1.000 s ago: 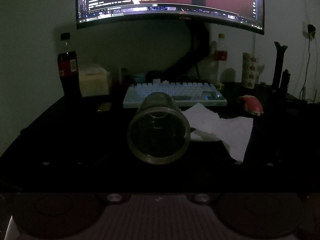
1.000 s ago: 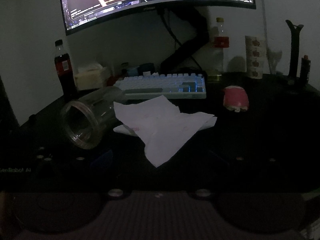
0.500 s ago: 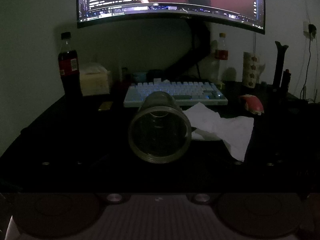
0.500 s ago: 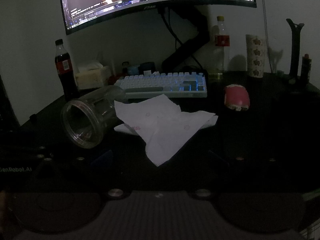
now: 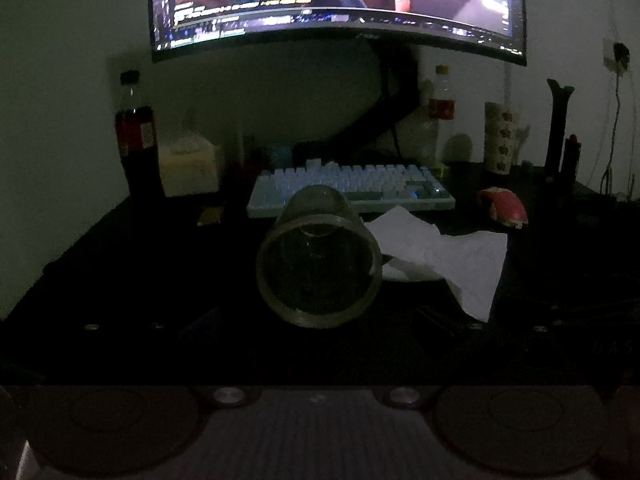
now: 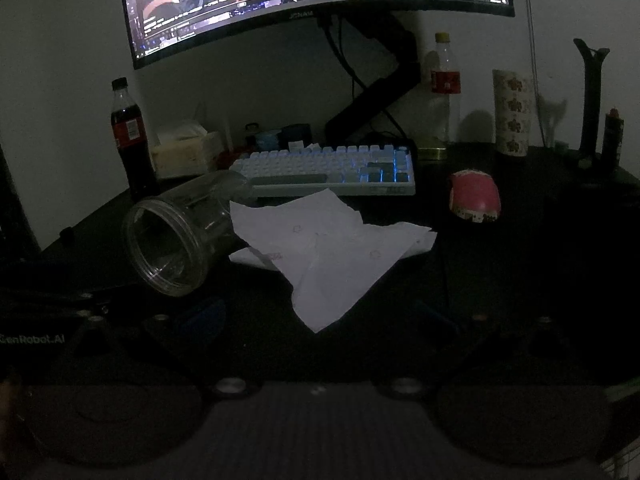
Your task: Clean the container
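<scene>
1. "GenRobot.AI" is printed in pale letters on the dark gripper body (image 6: 32,339) at the lower left of the right wrist view.
2. The monitor (image 6: 300,14) bezel carries a small logo, too blurred to read surely.
3. On-screen text and the cola bottle (image 6: 130,132) label are illegible.

The desk's (image 6: 520,280) near edge lies open up to the container (image 6: 176,236) lying on its side and the tissue (image 6: 328,248) touching it. Behind them the keyboard (image 6: 324,174) blocks the way; a cola bottle (image 6: 130,140) guards the far left corner.
</scene>
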